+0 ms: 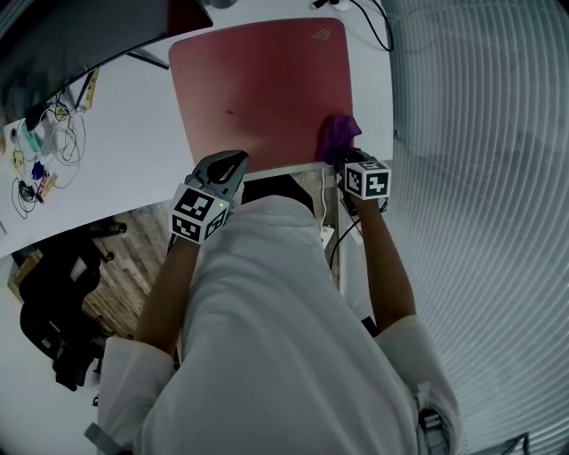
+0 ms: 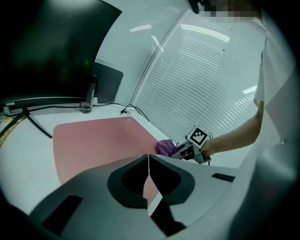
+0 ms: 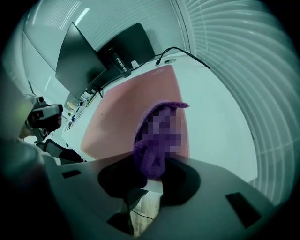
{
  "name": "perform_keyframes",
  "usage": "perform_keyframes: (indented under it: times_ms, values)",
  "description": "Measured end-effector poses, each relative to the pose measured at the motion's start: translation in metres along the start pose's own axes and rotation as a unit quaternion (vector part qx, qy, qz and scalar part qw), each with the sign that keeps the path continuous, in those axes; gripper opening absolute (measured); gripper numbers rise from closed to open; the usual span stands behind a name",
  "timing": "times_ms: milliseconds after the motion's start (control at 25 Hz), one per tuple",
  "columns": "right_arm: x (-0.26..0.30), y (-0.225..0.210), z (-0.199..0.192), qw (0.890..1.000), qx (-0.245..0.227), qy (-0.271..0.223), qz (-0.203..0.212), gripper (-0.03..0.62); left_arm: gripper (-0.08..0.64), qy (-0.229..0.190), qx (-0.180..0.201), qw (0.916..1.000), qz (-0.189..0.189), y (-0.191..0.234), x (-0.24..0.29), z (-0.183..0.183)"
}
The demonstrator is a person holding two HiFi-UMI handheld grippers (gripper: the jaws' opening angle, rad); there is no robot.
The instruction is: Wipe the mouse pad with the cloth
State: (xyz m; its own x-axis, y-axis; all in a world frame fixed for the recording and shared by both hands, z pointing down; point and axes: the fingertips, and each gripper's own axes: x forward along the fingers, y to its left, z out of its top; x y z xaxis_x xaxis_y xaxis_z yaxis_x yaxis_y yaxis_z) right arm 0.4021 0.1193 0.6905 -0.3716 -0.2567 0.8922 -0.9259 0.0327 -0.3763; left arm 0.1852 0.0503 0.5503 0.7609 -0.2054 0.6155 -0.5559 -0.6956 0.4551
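A large pink mouse pad (image 1: 258, 84) lies on the white desk (image 1: 116, 133). My right gripper (image 1: 348, 158) is shut on a purple cloth (image 1: 338, 135) at the pad's near right corner; the cloth (image 3: 157, 140) hangs bunched between the jaws over the pad (image 3: 126, 117). My left gripper (image 1: 233, 164) is shut with nothing in it, at the pad's near left corner by the desk's front edge. In the left gripper view the jaws (image 2: 149, 161) meet, with the pad (image 2: 98, 140) and cloth (image 2: 165, 147) beyond.
A dark monitor (image 1: 62, 40) on a stand is at the back left. Cables and small items (image 1: 40, 147) lie on the desk's left. A black cable (image 1: 378, 27) runs at the back right. An office chair (image 1: 58, 293) stands on the floor below.
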Motion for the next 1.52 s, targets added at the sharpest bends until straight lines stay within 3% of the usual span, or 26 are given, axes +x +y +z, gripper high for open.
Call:
perform_keyframes:
  times_ms: [240, 440, 680, 1040, 1520]
  values:
    - [-0.019, -0.035, 0.002, 0.999, 0.006, 0.002, -0.038, 0.132, 0.023, -0.002, 0.004, 1.0000, 0.004, 0.002, 0.001, 0.007]
    - [-0.039, -0.045, 0.023, 0.996, -0.040, -0.002, -0.075, 0.117, 0.023, -0.006, 0.002, 0.9999, 0.011, 0.006, -0.002, 0.011]
    - [-0.039, -0.055, 0.053, 0.993, -0.054, 0.000, -0.105, 0.117, 0.023, -0.020, -0.011, 0.9994, 0.028, 0.015, -0.015, 0.013]
    - [-0.016, -0.055, 0.083, 0.973, -0.078, 0.040, -0.215, 0.115, 0.023, -0.031, -0.043, 0.9973, 0.051, 0.049, -0.061, -0.005]
    - [0.008, -0.007, 0.088, 0.965, -0.121, 0.061, -0.224, 0.109, 0.023, -0.051, -0.071, 0.9943, 0.061, 0.087, -0.097, -0.023]
